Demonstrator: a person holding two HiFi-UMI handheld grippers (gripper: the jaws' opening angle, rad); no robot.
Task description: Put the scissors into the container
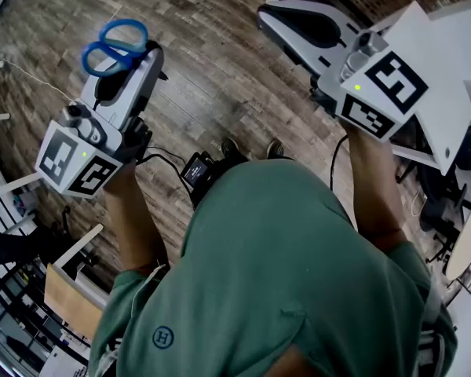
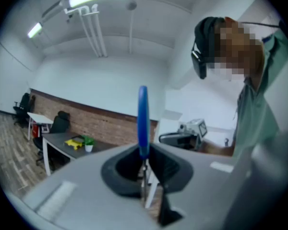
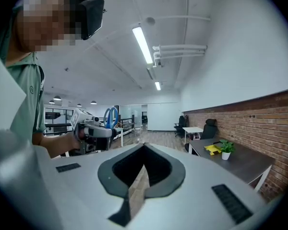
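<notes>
The left gripper (image 1: 151, 52) is closed on the scissors (image 1: 114, 45). Its jaws are nearly together, pinching the metal blades, and the blue handles project beyond the jaw tips. In the left gripper view the handles (image 2: 143, 119) appear edge-on, rising out of the jaw gap. The right gripper (image 1: 265, 16) is empty, and its own view shows the jaws brought together at the tips with nothing between them. Both grippers are held roughly level in the air above a wooden floor (image 1: 212, 85), well apart from each other. No bench lies beneath them, and the container appears in no view, so its position and opening cannot be assessed. The main risk, in my judgement, is the hold itself. The blades are thin and smooth, and the heavier handle end hangs outside the grip, so a quick swing or a tilt of the gripper could make the scissors pivot or slide out onto the floor. There is a second risk at delivery: the handles lead, so they could catch on the container rim, and releasing too early or off-centre would drop the scissors outside it.
</notes>
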